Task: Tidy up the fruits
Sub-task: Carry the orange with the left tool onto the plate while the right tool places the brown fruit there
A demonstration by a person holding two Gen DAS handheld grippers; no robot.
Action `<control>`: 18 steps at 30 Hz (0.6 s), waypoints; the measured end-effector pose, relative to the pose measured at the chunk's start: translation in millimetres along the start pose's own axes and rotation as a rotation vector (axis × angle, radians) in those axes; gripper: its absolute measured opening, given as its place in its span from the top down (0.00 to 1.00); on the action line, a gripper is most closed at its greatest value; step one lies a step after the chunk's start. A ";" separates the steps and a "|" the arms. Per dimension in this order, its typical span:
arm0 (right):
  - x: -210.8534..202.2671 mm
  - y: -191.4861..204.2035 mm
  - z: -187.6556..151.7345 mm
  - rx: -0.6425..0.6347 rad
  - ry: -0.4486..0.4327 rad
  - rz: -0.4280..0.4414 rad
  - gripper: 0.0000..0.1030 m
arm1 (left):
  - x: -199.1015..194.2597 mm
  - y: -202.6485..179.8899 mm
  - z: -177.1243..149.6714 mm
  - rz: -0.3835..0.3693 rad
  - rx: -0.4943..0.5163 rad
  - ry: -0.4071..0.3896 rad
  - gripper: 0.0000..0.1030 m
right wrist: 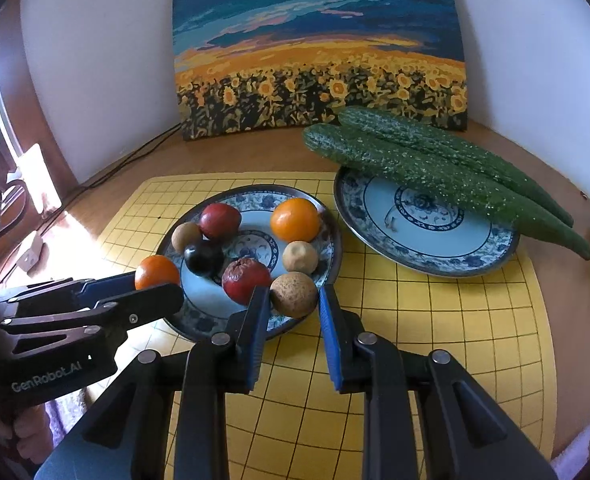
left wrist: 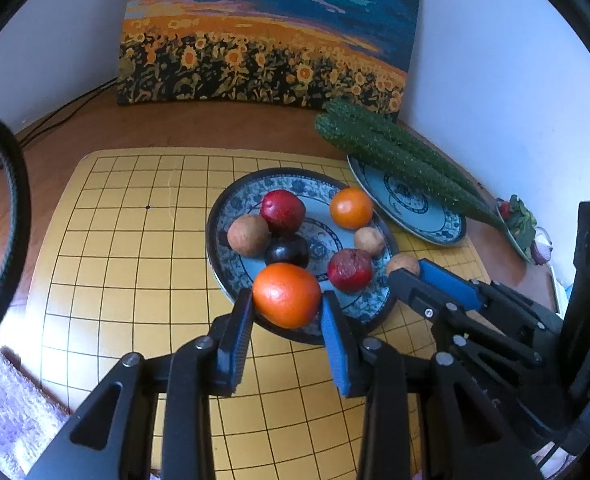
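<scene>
A blue-patterned plate [left wrist: 231,204] [right wrist: 319,208] on a yellow grid mat holds several fruits: red, brown, dark purple and an orange [left wrist: 351,208] [right wrist: 295,220]. My left gripper [left wrist: 287,312] [right wrist: 151,284] is shut on an orange [left wrist: 287,294] [right wrist: 157,272] at the plate's near left rim. My right gripper [right wrist: 293,308] [left wrist: 407,270] is shut on a speckled brown fruit [right wrist: 294,294] [left wrist: 402,265] at the plate's near right rim. A second patterned plate [right wrist: 427,240] [left wrist: 419,216] to the right carries two cucumbers [right wrist: 427,168] [left wrist: 395,152].
A sunflower painting [left wrist: 271,36] [right wrist: 319,48] leans on the white wall behind the mat [left wrist: 127,240] [right wrist: 435,320]. Black cables [left wrist: 67,108] run along the back left of the wooden table. A small dish with vegetables [left wrist: 523,224] sits at the far right.
</scene>
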State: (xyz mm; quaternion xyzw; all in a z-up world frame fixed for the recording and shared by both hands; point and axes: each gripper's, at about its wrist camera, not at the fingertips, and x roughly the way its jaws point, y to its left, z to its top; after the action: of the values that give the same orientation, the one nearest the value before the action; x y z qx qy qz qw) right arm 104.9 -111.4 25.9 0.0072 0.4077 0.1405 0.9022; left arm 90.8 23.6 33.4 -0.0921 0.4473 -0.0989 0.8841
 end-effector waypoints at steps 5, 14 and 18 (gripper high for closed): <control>3.1 0.0 1.2 -0.002 -0.001 0.014 0.74 | 0.9 -1.3 -0.3 0.006 0.011 -0.008 0.66; 9.6 -1.7 1.7 0.008 0.029 0.026 0.74 | 1.7 -3.6 -2.6 0.017 0.024 -0.011 0.66; 10.8 -1.1 2.5 0.006 0.034 0.032 0.68 | 1.8 -3.8 -2.7 0.022 0.024 -0.009 0.66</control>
State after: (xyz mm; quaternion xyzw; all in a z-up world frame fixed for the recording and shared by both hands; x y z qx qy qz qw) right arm 113.8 -109.4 19.5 0.0138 0.4232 0.1540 0.8927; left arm 89.3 19.2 31.4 -0.0767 0.4429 -0.0940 0.8883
